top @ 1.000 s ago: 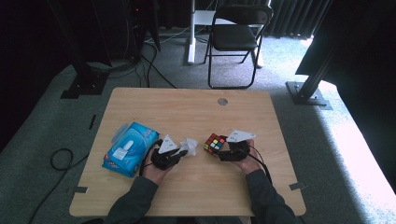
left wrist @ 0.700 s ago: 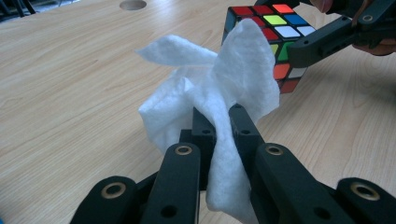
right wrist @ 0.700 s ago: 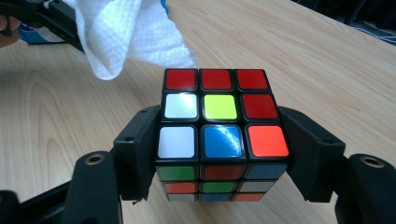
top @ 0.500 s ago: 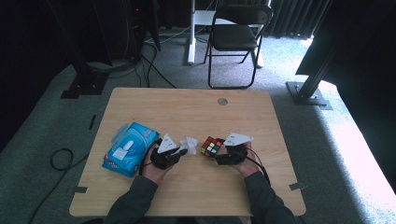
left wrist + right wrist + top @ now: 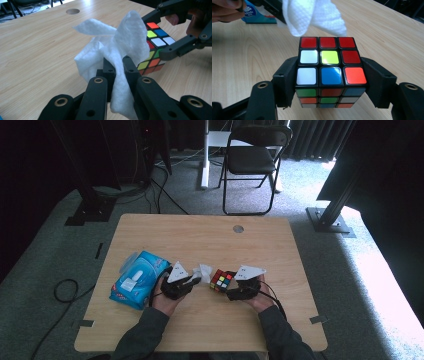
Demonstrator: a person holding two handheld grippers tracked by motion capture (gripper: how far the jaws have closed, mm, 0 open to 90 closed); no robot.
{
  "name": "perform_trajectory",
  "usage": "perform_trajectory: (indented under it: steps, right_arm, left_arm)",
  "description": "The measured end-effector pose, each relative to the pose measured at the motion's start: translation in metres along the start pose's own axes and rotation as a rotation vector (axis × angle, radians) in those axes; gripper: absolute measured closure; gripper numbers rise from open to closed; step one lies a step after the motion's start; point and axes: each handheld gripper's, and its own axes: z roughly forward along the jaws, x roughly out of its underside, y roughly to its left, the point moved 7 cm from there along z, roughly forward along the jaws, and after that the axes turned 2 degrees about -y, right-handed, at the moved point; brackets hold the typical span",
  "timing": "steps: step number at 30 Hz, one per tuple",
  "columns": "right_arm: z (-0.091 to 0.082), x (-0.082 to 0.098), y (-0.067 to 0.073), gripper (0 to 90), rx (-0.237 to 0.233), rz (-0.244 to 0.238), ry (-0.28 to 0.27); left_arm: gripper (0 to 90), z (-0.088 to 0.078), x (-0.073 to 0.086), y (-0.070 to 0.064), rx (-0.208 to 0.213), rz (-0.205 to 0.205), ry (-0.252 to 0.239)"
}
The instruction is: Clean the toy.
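1. Clearly, a scrambled puzzle cube [image 5: 328, 72] with red, white, yellow, blue and orange stickers is clamped at both sides by the right gripper [image 5: 329, 82], just above the table [image 5: 200, 237].
2. A crumpled white tissue [image 5: 112, 52] is pinched in the left gripper [image 5: 119, 67]; it perhaps touches the cube.

Both grippers [image 5: 200, 279] [image 5: 226, 287] clamped (forearms low)

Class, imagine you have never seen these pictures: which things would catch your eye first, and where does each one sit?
The brightly coloured puzzle cube stands out first, clamped between the right gripper's jaws near the middle of the wooden table. Right beside it, a crumpled white wipe is pinched in the left gripper, almost touching the cube. At the table's left lies a blue wipes packet.
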Motion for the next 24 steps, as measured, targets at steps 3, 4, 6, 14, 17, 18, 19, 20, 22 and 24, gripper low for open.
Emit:
perform_trajectory:
  steps: [3, 4, 6, 14, 17, 18, 19, 20, 22, 24]
  right_arm:
    - [0.001, -0.001, 0.003, 34.1, -0.008, -0.009, -0.002]
    - [0.001, -0.002, 0.004, 34.1, -0.010, -0.013, -0.002]
    - [0.002, -0.002, 0.006, 34.1, -0.019, -0.016, -0.002]
    - [0.005, -0.006, 0.014, 34.1, -0.043, -0.038, -0.006]
    - [0.006, -0.008, 0.017, 34.1, -0.050, -0.045, -0.006]
    - [0.006, -0.009, 0.018, 34.1, -0.053, -0.047, -0.008]
    - [0.006, -0.010, 0.020, 34.1, -0.056, -0.052, -0.011]
    - [0.006, -0.011, 0.021, 34.1, -0.060, -0.056, -0.014]
    - [0.006, -0.013, 0.024, 34.1, -0.066, -0.064, -0.017]
    - [0.006, -0.015, 0.027, 34.1, -0.077, -0.071, -0.019]
  left_arm:
    - [83.9, 0.000, -0.001, 0.000, 0.000, 0.004, -0.001]
    - [83.9, 0.000, -0.001, 0.000, 0.001, 0.003, -0.003]
    - [83.9, 0.001, -0.001, 0.000, 0.001, 0.002, -0.003]
    - [83.9, 0.002, -0.002, -0.001, 0.004, 0.006, 0.001]
    - [83.9, 0.003, -0.001, -0.002, 0.006, 0.005, 0.002]
    - [83.9, 0.003, -0.001, -0.002, 0.007, 0.004, 0.002]
    - [83.9, 0.003, -0.001, -0.002, 0.008, 0.004, 0.002]
    - [83.9, 0.003, -0.001, -0.002, 0.009, 0.005, 0.002]
    - [83.9, 0.003, -0.001, -0.003, 0.010, 0.005, 0.003]
    - [83.9, 0.003, -0.002, -0.003, 0.010, 0.006, 0.002]
